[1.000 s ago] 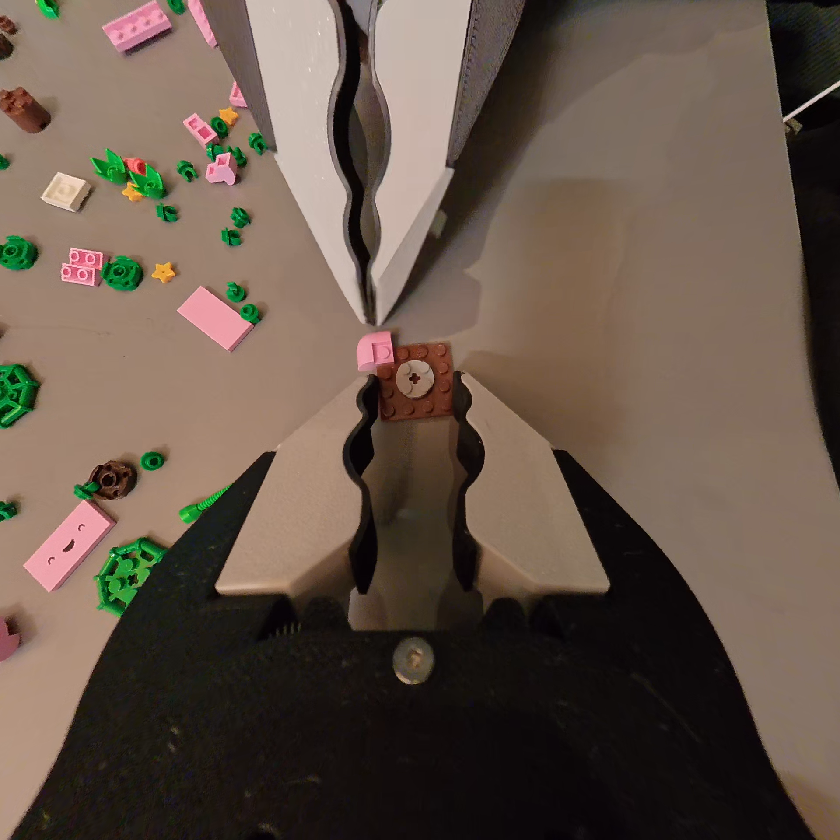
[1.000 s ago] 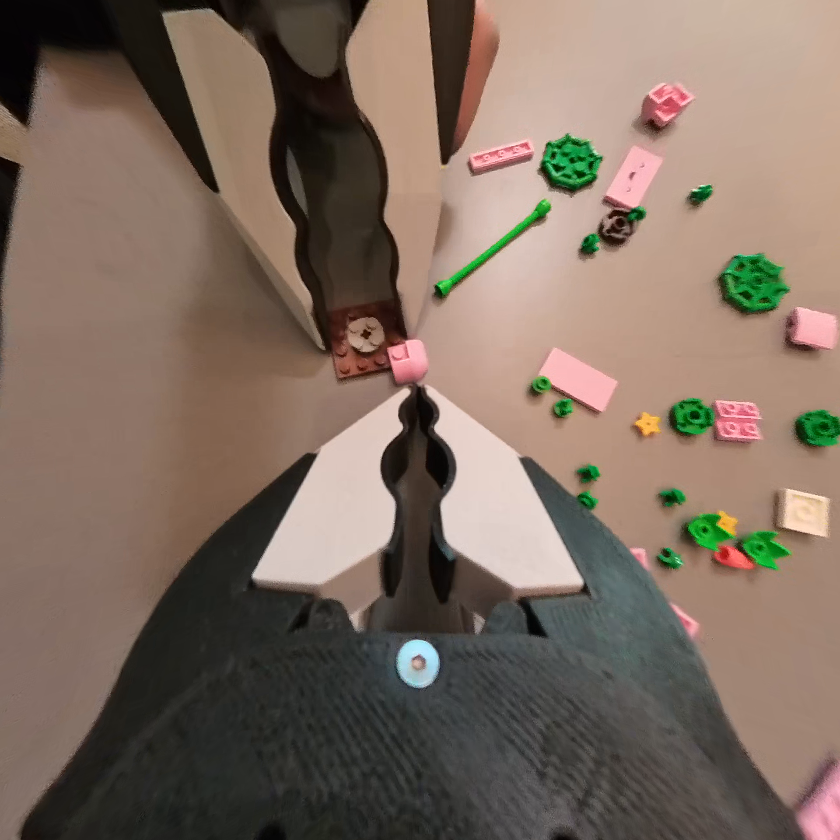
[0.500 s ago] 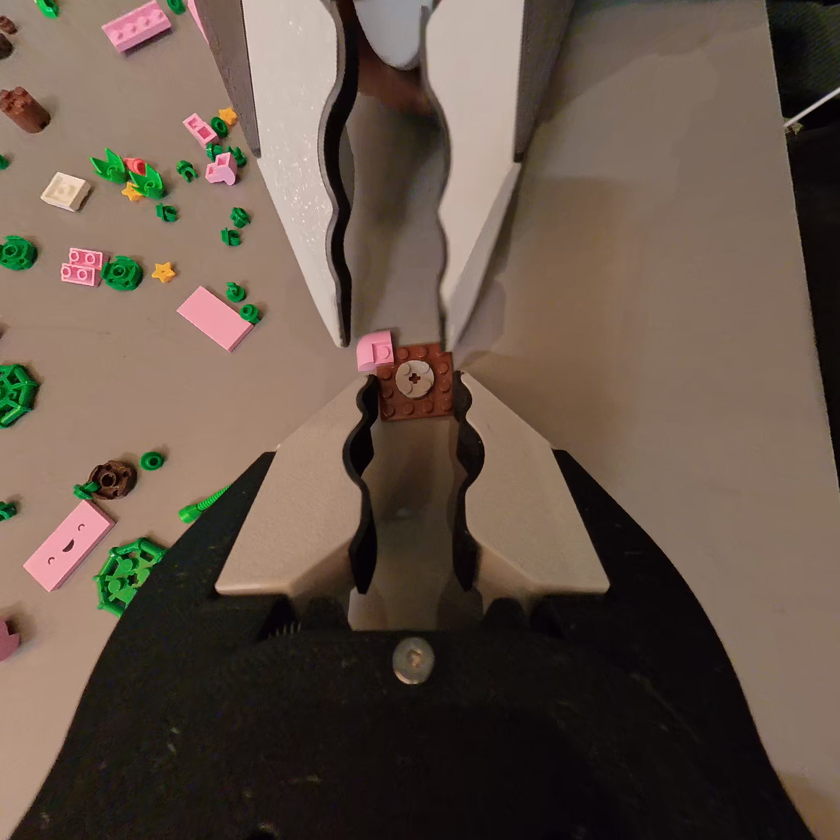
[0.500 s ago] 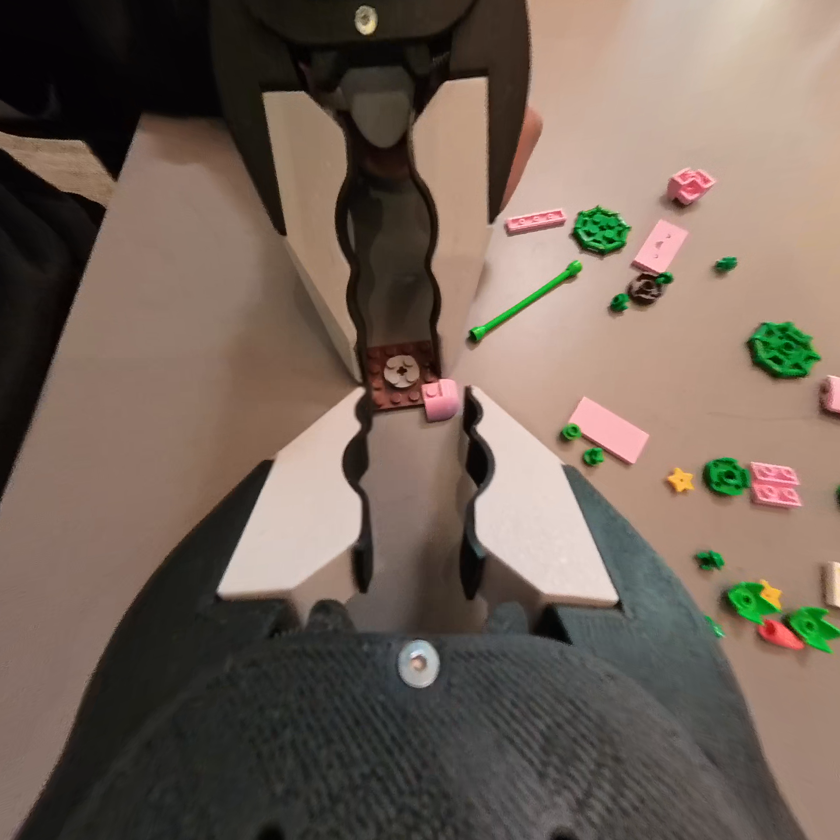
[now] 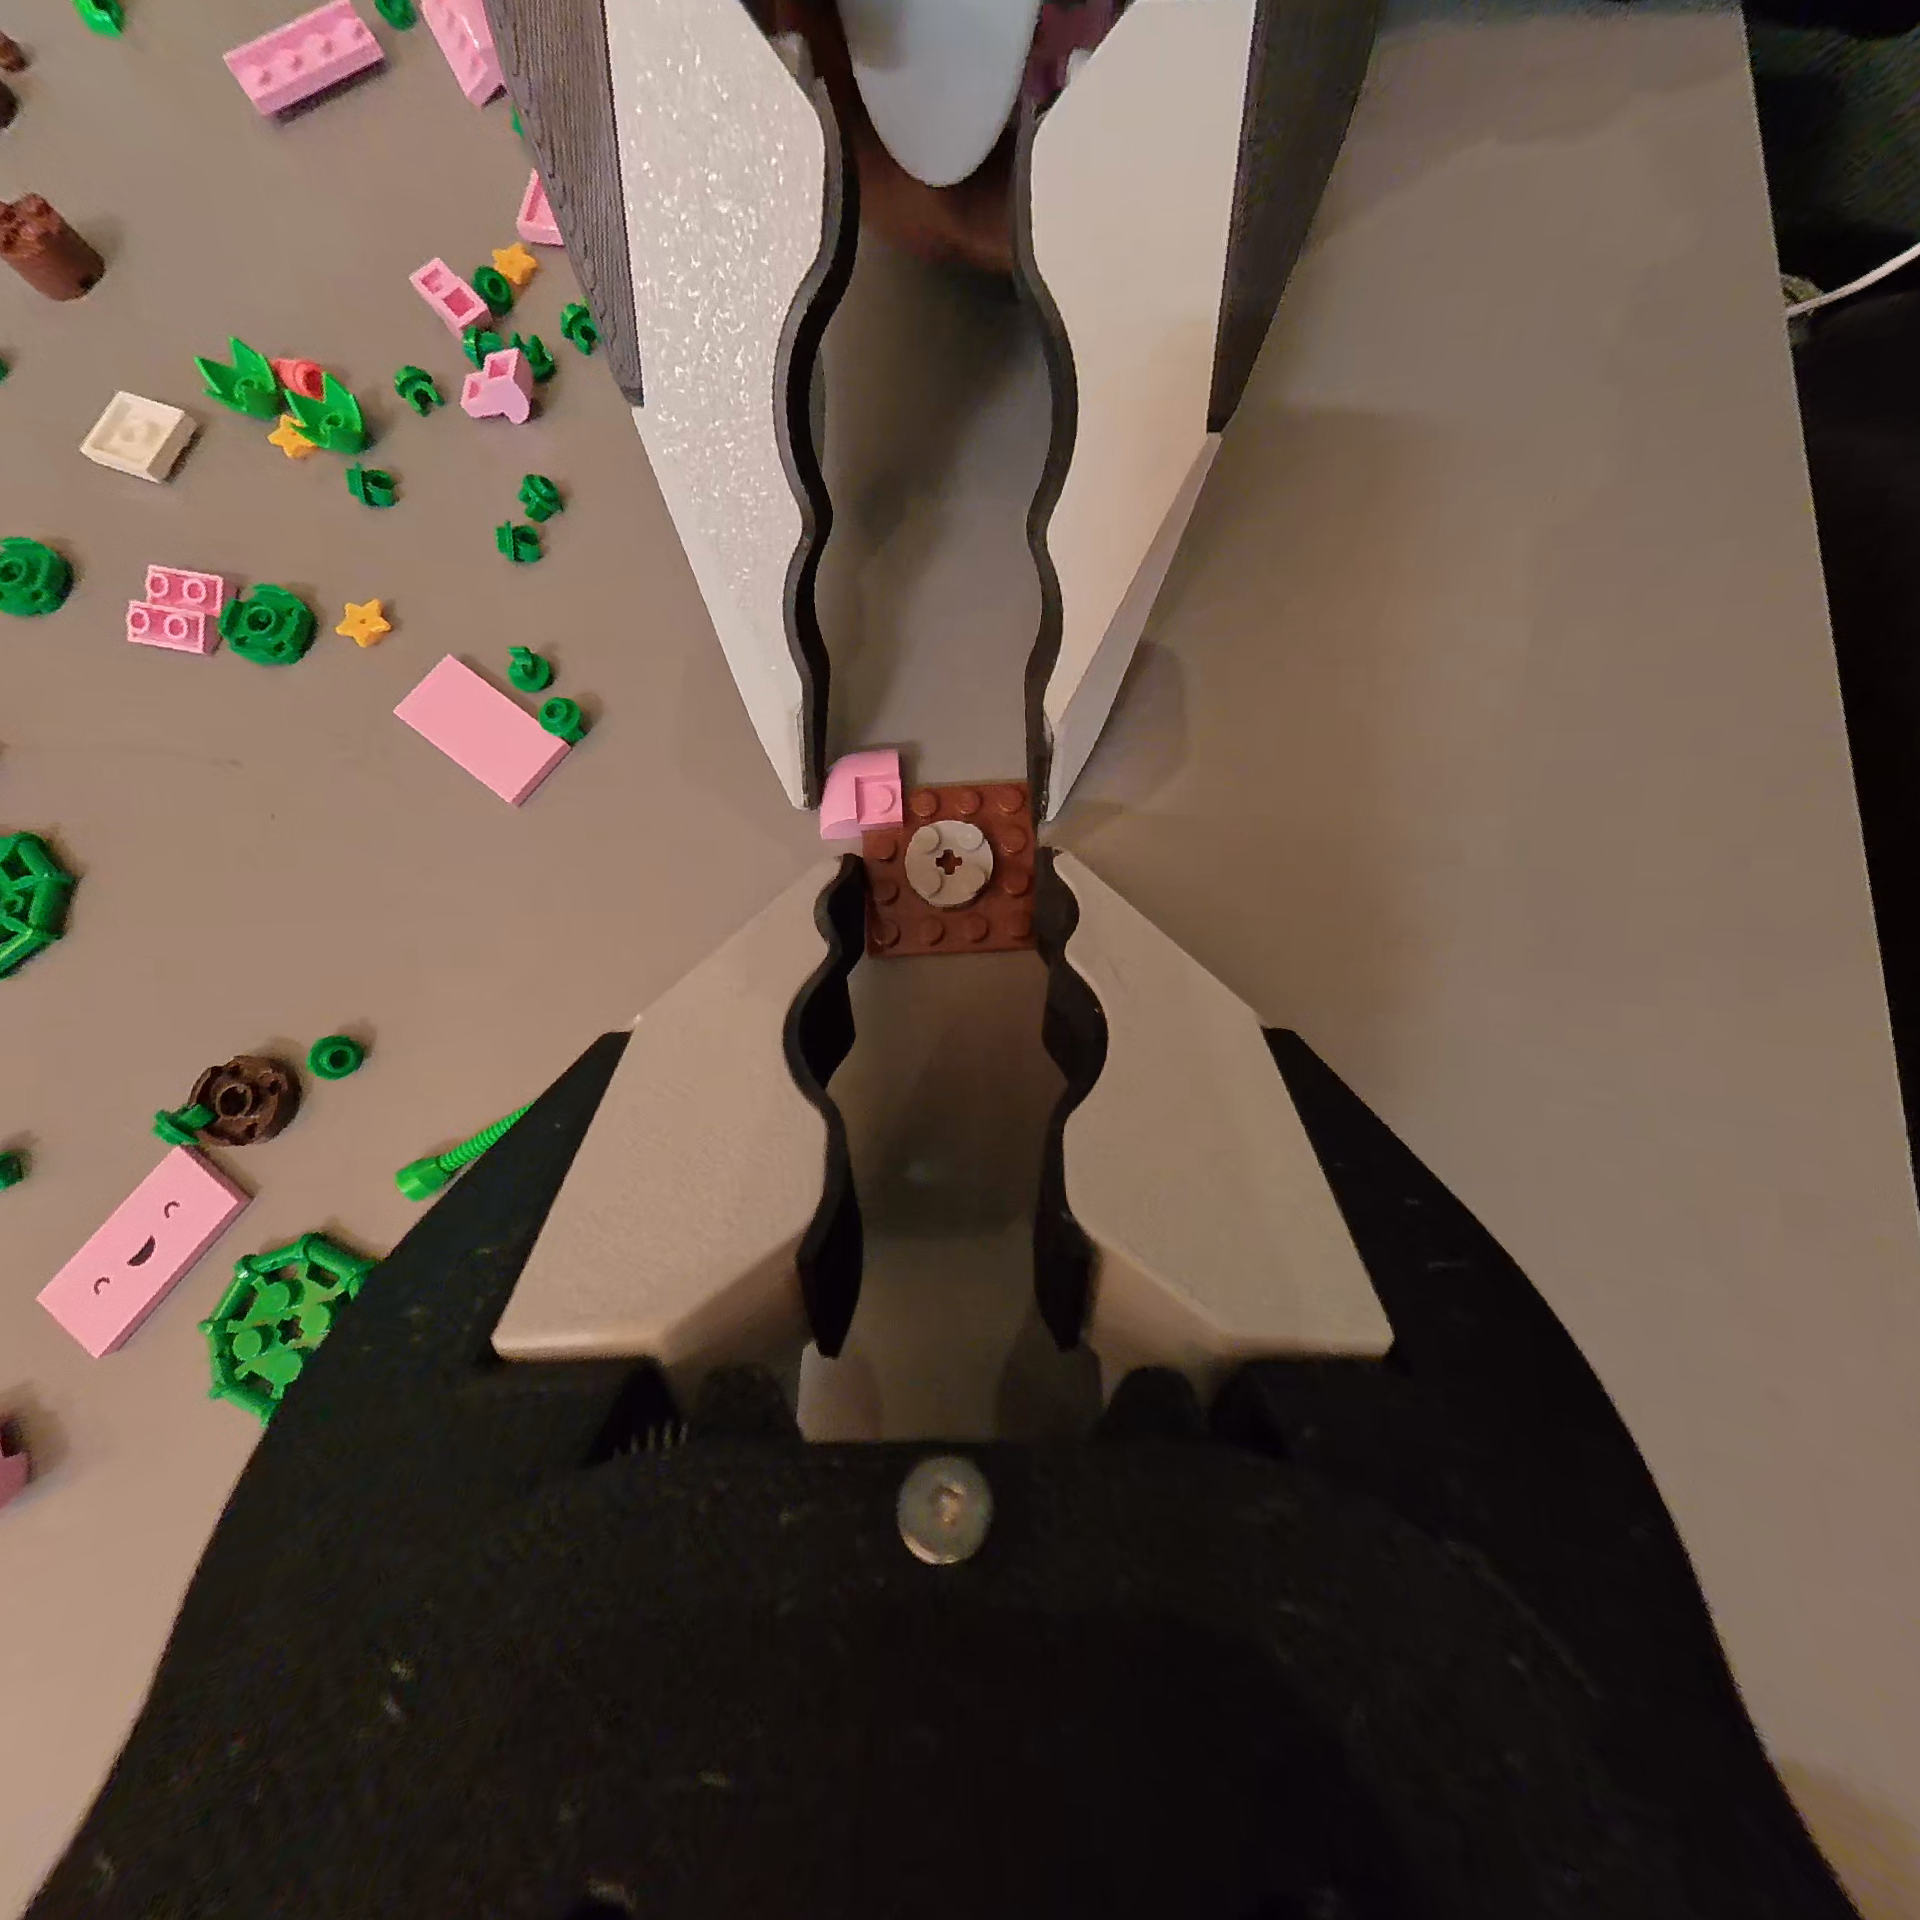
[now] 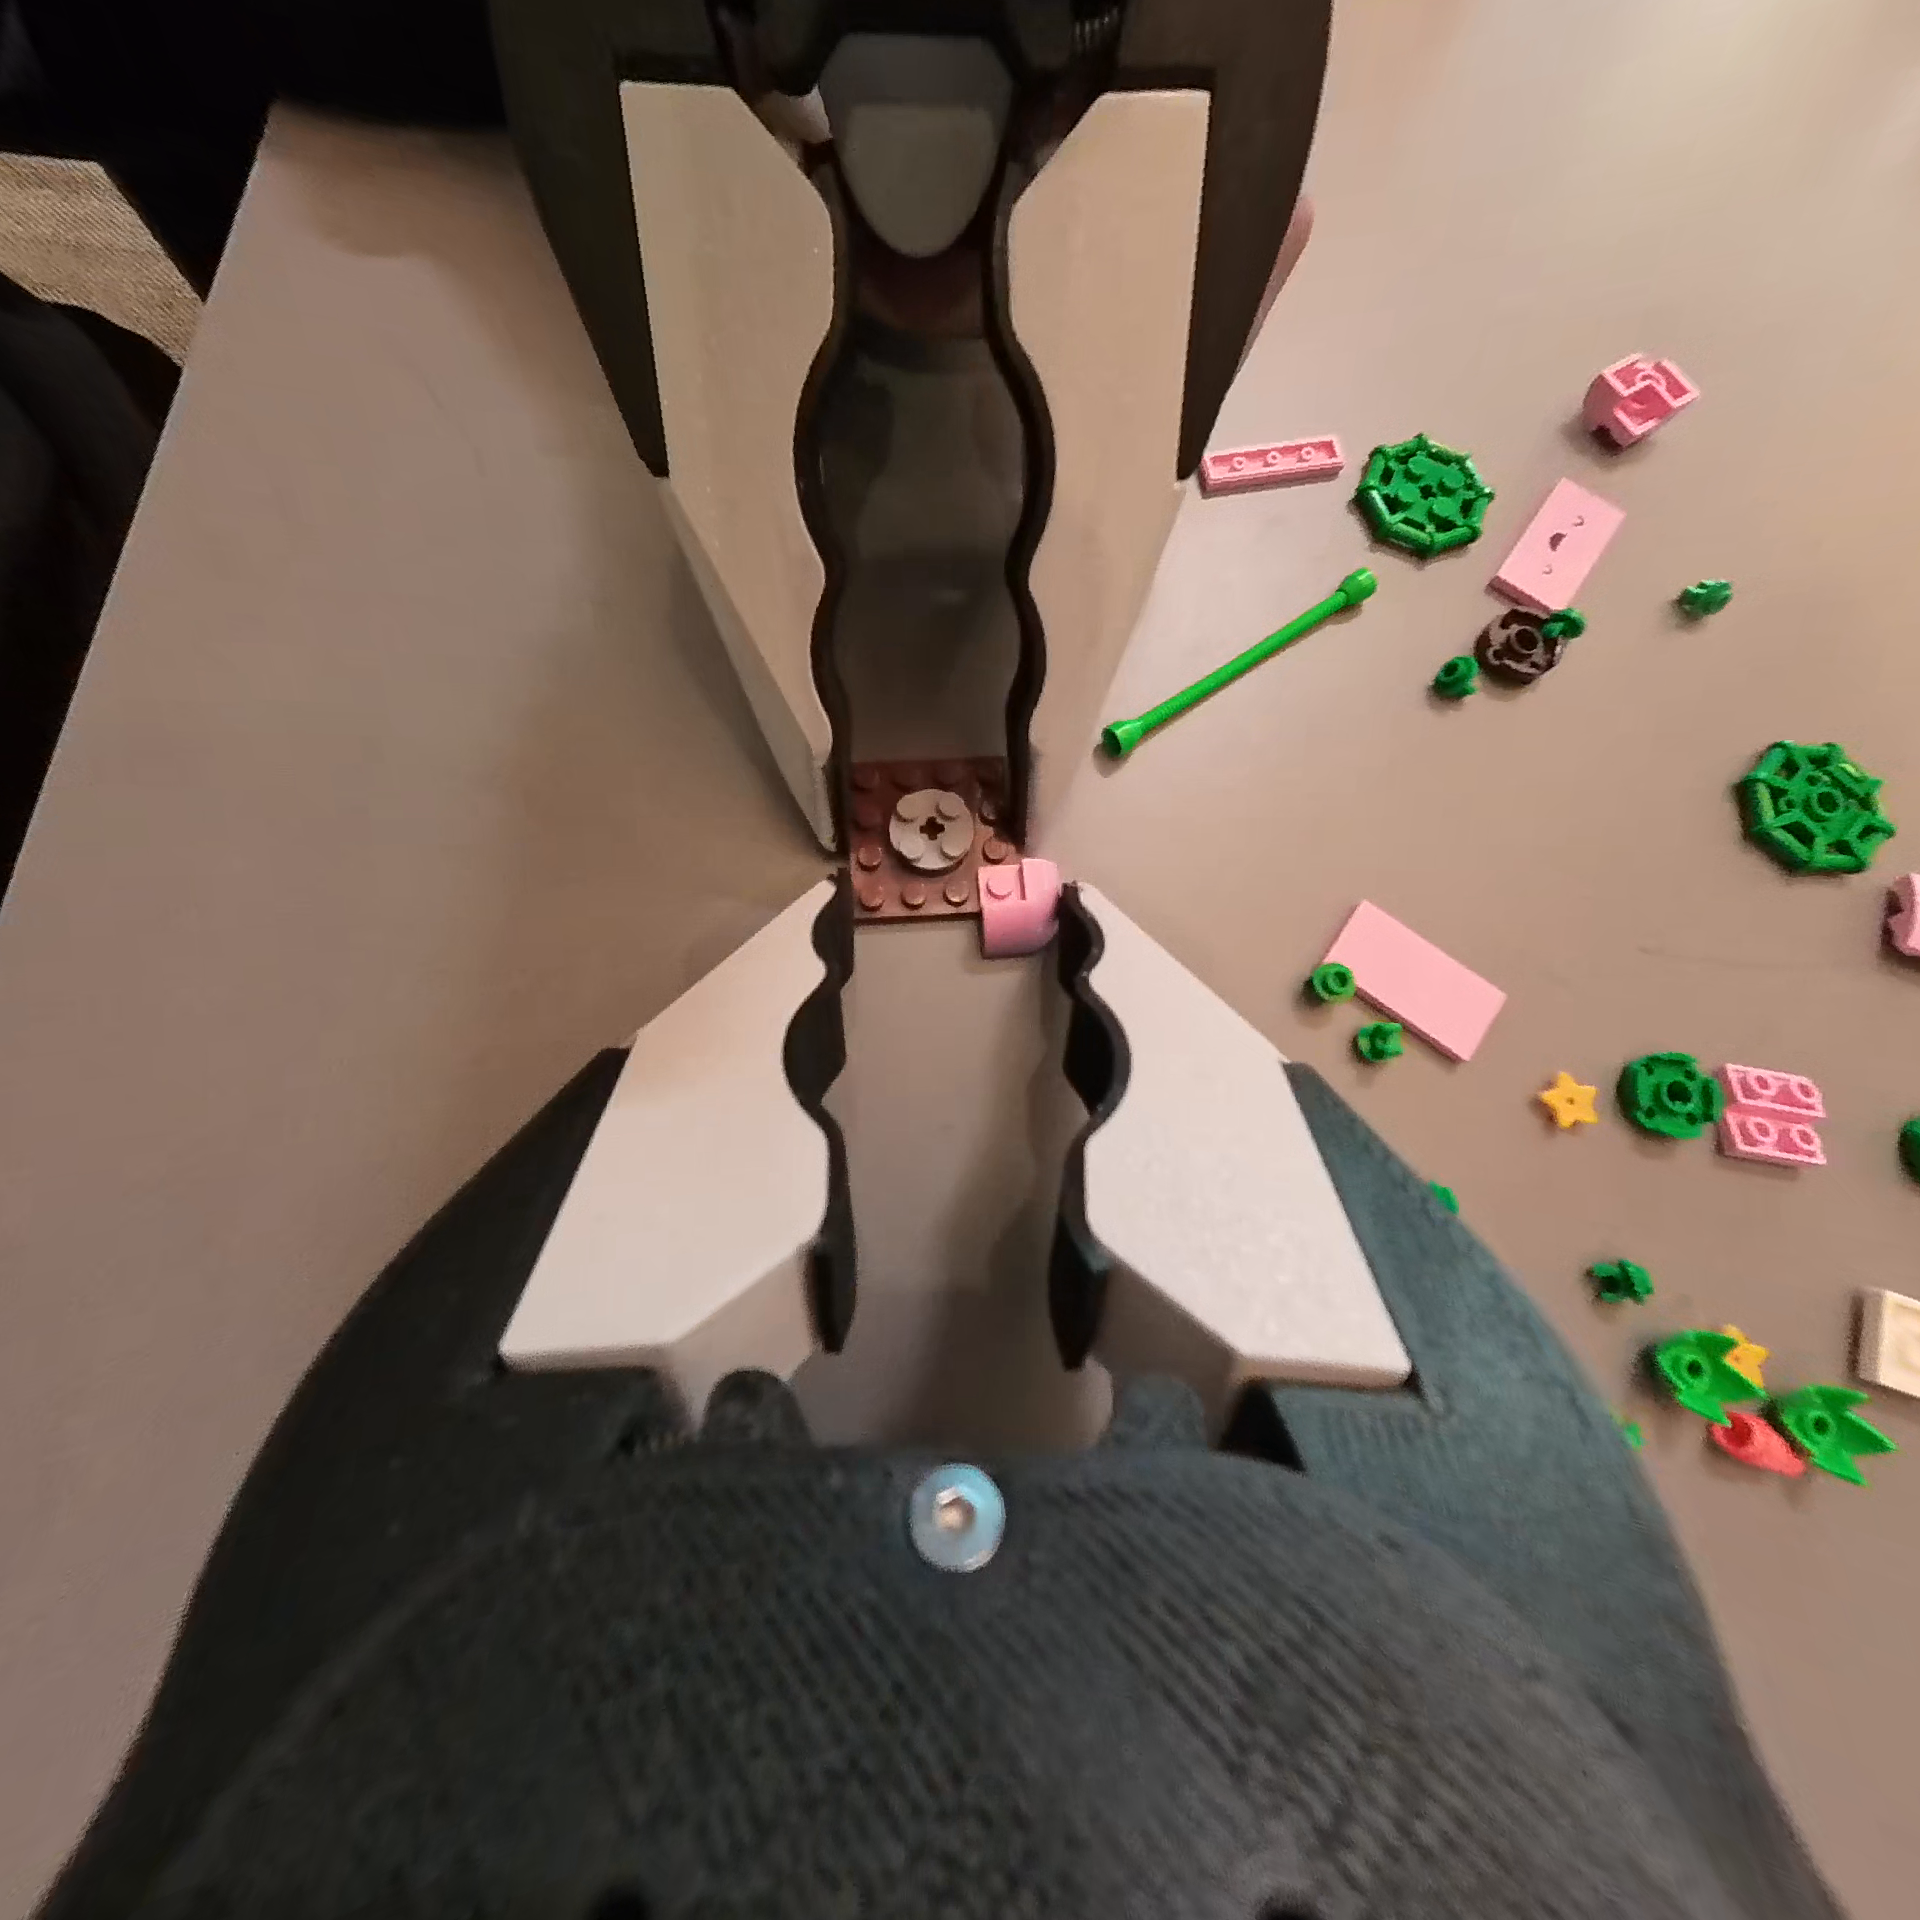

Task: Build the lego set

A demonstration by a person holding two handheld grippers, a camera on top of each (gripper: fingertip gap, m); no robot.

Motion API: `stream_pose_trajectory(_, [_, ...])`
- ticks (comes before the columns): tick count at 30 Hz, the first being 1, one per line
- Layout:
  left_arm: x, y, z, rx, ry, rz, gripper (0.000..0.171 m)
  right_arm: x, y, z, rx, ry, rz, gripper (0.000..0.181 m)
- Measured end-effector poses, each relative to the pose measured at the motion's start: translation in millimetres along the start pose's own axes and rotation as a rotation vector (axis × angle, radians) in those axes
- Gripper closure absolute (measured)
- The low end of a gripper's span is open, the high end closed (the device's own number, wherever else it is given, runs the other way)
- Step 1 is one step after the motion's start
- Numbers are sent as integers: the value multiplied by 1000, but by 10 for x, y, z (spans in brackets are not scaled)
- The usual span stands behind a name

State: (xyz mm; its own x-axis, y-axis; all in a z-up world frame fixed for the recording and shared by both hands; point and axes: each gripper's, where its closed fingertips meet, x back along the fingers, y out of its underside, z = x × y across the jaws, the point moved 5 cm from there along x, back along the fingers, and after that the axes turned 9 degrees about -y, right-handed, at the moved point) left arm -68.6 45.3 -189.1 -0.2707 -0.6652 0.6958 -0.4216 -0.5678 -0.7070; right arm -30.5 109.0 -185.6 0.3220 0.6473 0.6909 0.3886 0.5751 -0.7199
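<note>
Centrally, brown plate (image 5: 951,871) flat on tabletop (image 5: 1455,935), grey round piece (image 5: 949,864) on its studs, pink curved brick (image 5: 862,795) at its 10 o'clock corner. Left gripper (image 5: 943,902): jaws closed on brown plate's sides from 6 o'clock. Right gripper (image 6: 951,902): jaws parted to about plate's width, one tip touching pink curved brick, gripping nothing. Loose green and pink pieces scattered at 9 o'clock, among them pink tile (image 5: 480,727) and green rod (image 6: 1236,660). No containers visible.

The square plate (image 5: 951,871) is set flat on the table (image 5: 1455,935), a round piece (image 5: 948,868) seated at its centre, a curved brick (image 5: 860,795) at one corner (overhanging). Loose parts (image 5: 270,623) are scattered leftward.
</note>
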Motion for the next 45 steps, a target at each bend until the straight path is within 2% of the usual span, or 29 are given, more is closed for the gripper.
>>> stream_pose_trajectory(12, [-1,0,0,-1,-2,0,140,-3,6,9,-6,-14,29,142])
stream_pose_trajectory(16, [-1,1,0,0,-1,0,140,8,-18,8,54,38,6,133])
stream_pose_trajectory(26, [-1,1,0,-1,-1,0,140,-15,-11,-22,35,-14,32,138])
stream_pose_trajectory(29, [-1,0,2,0,3,0,140,-13,-10,-10,38,1,34,143])
stream_pose_trajectory(36, [-3,0,1,-3,-1,0,139,-12,-27,-16,45,26,10,143])
stream_pose_trajectory(39, [-3,0,1,-3,-1,0,139,18,-21,-7,34,22,9,130])
stream_pose_trajectory(41, [-3,0,0,-3,-1,0,139,59,-62,-1,12,10,52,135])
stream_pose_trajectory(45, [-3,1,0,-3,-1,0,139,123,-78,80,-37,48,70,164])
